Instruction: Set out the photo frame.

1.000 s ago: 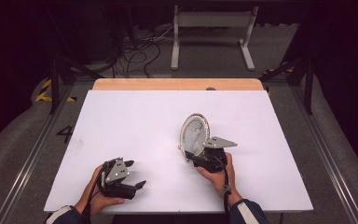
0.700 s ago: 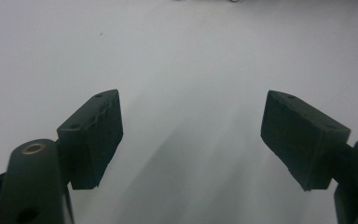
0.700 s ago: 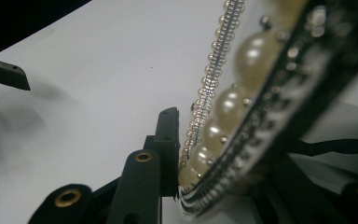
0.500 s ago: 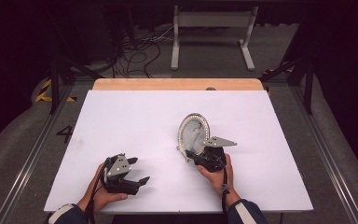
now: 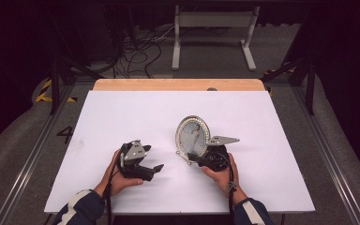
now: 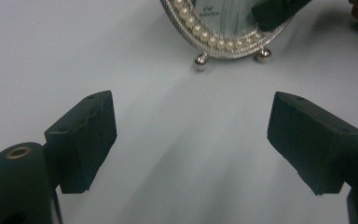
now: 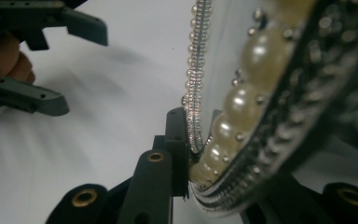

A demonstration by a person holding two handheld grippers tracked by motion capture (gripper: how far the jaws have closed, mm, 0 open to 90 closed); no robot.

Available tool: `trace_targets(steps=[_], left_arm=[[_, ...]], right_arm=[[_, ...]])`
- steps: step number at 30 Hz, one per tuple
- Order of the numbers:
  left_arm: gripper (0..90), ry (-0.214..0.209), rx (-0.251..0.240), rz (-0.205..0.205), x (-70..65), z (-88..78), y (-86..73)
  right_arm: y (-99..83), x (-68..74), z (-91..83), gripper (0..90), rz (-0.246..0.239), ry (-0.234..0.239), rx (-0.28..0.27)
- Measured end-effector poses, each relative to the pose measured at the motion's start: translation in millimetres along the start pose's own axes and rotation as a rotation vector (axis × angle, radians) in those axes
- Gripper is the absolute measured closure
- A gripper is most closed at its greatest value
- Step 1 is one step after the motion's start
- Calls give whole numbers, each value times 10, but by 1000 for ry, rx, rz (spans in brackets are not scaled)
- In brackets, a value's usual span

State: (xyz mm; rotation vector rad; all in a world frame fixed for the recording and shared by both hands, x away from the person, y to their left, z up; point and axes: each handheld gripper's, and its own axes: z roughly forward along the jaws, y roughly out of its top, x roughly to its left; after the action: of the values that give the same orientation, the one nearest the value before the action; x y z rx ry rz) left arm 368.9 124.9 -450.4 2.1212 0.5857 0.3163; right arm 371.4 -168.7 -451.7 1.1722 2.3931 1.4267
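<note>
One thing in hand: oval pearl-rimmed picture frame (image 5: 193, 138), upright near middle of white table (image 5: 122, 112), on small ball feet.
Handling: likely light, rigid; glass front fragile, pearl beading slippery and easily chipped.
Hold: right gripper (image 5: 198, 158) clamped on frame's lower rim, jaws just closing onto it; better on rim than glass.
Left gripper (image 5: 155, 169): left of frame, jaws wide apart, empty, aimed at frame's feet.
Around frame: bare table, wooden strip (image 5: 178, 84) behind.
Obstacles: none near frame.
</note>
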Motion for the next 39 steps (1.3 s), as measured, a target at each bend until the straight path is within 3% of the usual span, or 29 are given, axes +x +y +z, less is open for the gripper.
trace_targets(steps=[6,11,15,19,22,29,33,39], left_arm=[[156,-28,-17,16,11,224,187],[153,-71,-57,-16,118,375,304],[144,-97,-81,-42,194,443,352],[159,-115,-84,-41,226,512,385],[180,-124,-79,-43,223,557,401],[229,-148,-107,-74,252,601,432],[278,-148,-101,-50,227,603,453],[343,-141,-105,-48,221,593,466]], right_arm=[[7,-4,-12,797,-18,14,13],[13,39,-29,765,-42,-12,8],[11,72,-81,739,-64,-38,-5],[4,137,-222,722,-116,-105,-43],[-27,193,-319,708,-130,-139,-64],[-50,276,-471,718,-137,-191,-104],[-68,274,-519,708,-120,-194,-111],[-72,279,-590,685,-108,-210,-158]])
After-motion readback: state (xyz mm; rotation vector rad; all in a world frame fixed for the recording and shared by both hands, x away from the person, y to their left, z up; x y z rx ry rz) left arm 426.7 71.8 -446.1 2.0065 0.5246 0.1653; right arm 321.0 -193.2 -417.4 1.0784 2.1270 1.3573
